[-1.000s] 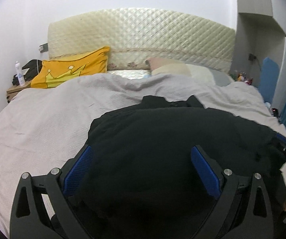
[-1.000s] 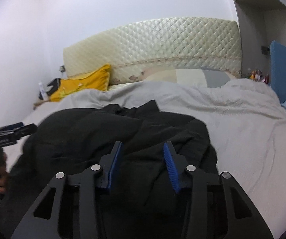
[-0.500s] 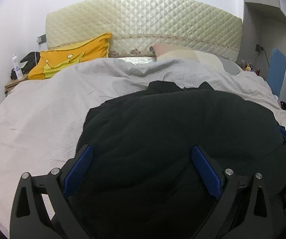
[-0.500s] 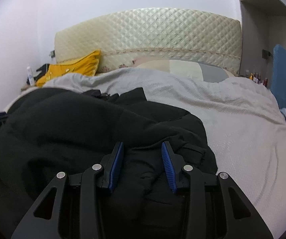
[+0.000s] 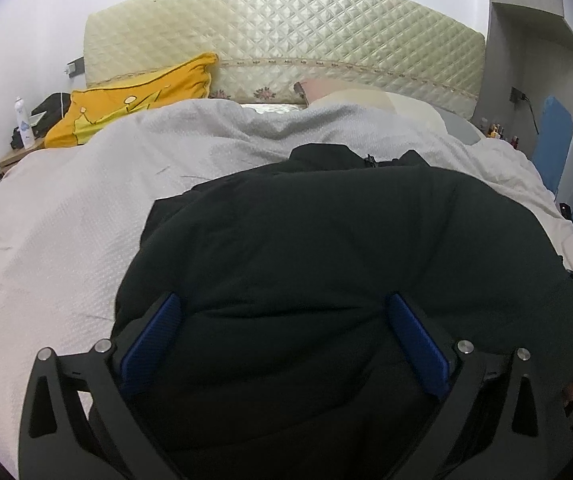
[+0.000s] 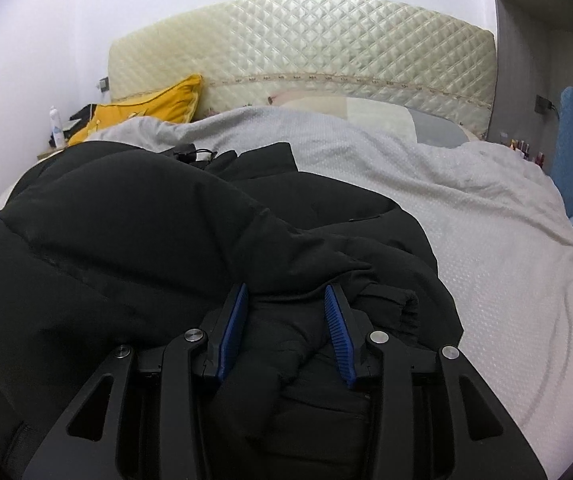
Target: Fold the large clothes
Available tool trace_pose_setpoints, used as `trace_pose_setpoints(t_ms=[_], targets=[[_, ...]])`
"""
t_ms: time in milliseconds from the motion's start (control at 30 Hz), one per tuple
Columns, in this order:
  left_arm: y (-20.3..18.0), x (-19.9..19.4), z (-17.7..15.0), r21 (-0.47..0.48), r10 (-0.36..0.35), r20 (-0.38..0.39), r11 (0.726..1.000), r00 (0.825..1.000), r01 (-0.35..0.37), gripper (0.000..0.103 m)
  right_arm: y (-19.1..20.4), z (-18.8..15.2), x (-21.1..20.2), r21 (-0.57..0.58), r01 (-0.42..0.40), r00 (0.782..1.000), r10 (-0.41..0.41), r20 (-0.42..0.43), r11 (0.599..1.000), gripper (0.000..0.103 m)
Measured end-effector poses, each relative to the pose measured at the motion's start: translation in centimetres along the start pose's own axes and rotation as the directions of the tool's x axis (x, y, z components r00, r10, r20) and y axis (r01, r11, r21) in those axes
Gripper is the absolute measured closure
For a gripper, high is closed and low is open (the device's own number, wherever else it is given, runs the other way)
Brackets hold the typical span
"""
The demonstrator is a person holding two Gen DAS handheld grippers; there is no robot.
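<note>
Black padded jacket [image 5: 326, 272] fills the near bed under both your grippers — the left gripper [image 5: 282, 336] gapes wide over its bulk. Your right gripper [image 6: 286, 328] pinches a fold; the collar lies far, toward the headboard [image 5: 286, 36].

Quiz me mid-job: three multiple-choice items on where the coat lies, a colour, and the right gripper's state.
1. The puffy black padded coat lies:
A. on the pale grey bedspread
B. on the floor
C. on a hanger

2. The cushion by the cream quilted headboard is:
A. red
B. yellow
C. green

3. The right gripper is:
A. wide open, nothing between
B. out of view
C. closed on coat fabric

Answers: 1 A, bedspread surrounds it; 2 B, the yellow cushion shows; 3 C, its jaws pinch a black fold.
</note>
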State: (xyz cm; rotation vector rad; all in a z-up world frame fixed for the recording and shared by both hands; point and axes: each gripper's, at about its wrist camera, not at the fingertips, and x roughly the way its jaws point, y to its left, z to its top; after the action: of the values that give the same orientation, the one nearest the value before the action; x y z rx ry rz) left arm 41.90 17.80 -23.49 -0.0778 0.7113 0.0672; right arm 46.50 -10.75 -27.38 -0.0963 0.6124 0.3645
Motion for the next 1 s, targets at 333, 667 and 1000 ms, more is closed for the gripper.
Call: trace_pose_setpoints(t_ms=[333, 667, 1000], targets=[[-1.2, -9.9, 4.0, -0.007, 0.017, 0.077, 1.0, 0.997, -0.016, 0.0, 0.4, 5.1, -10.1, 0.098, -0.064, 0.995, 0.056, 0.08, 0.993, 0.053], [-3.4, -28.4, 9.9, 0.017, -0.024, 0.254, 1.0, 0.967, 0.02, 0.0, 4.0, 12.6, -29.0, 0.037, -0.037, 0.954, 0.024, 0.299, 0.999, 0.046], [-3.0, -42.5, 6.9, 0.036, -0.063, 0.318, 0.998, 0.946, 0.055, 0.0, 5.9, 11.9, -41.9, 0.068, -0.065, 0.928, 0.035, 0.371, 0.996, 0.04]])
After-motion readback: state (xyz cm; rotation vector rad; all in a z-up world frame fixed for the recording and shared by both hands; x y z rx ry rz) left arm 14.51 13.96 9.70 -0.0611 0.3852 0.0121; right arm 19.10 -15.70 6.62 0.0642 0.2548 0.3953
